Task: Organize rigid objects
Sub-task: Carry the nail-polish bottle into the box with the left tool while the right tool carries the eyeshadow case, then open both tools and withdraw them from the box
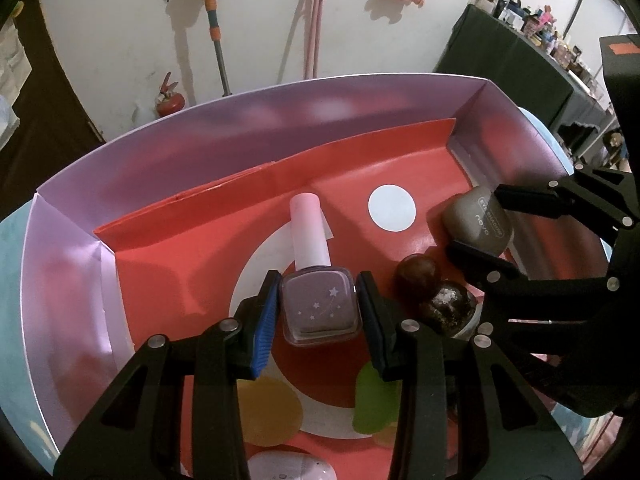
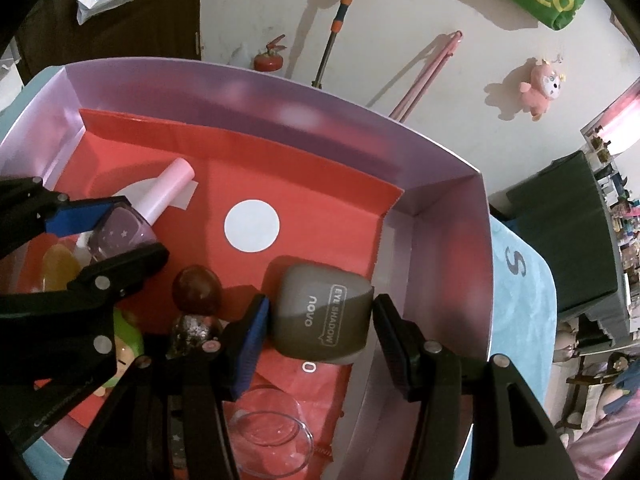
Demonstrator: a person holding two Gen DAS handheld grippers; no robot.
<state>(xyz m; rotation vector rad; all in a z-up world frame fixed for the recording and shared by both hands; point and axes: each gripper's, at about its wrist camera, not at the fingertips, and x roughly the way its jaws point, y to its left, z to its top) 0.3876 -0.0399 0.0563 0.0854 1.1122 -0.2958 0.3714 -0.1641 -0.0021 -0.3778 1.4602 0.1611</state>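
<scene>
Closest in, left wrist view: left gripper (image 1: 318, 312) clamped on a square lilac glass nail-polish bottle (image 1: 319, 304) with small white stars and a tall pale-pink cap, blue pads pressed to both flanks. Bottle lies on the red patterned paper liner (image 1: 160, 264) of a shallow lilac cardboard box (image 1: 240, 128), cap pointing toward the far wall of the box. Just right of it, a dark brown glossy round-capped bottle (image 1: 416, 276) with a glittery dark body.

Right wrist view: right gripper (image 2: 322, 320) closed at medium width on a grey rounded eye-shadow case (image 2: 320, 308), lettered "EYE SHADOW" and "novo", both pads against its sides. Case sits near the box's right-hand wall. Below it, nearer the camera, a clear glass round bowl (image 2: 272, 436) on the liner. A green-and-yellow small figurine (image 2: 128, 344) shows behind the other gripper's finger.

Farther out: pale blue cloth (image 2: 520, 280) under the box; beyond, a white wall with a pink plush toy (image 2: 540, 88) and an orange-banded mop handle (image 2: 336, 24).
</scene>
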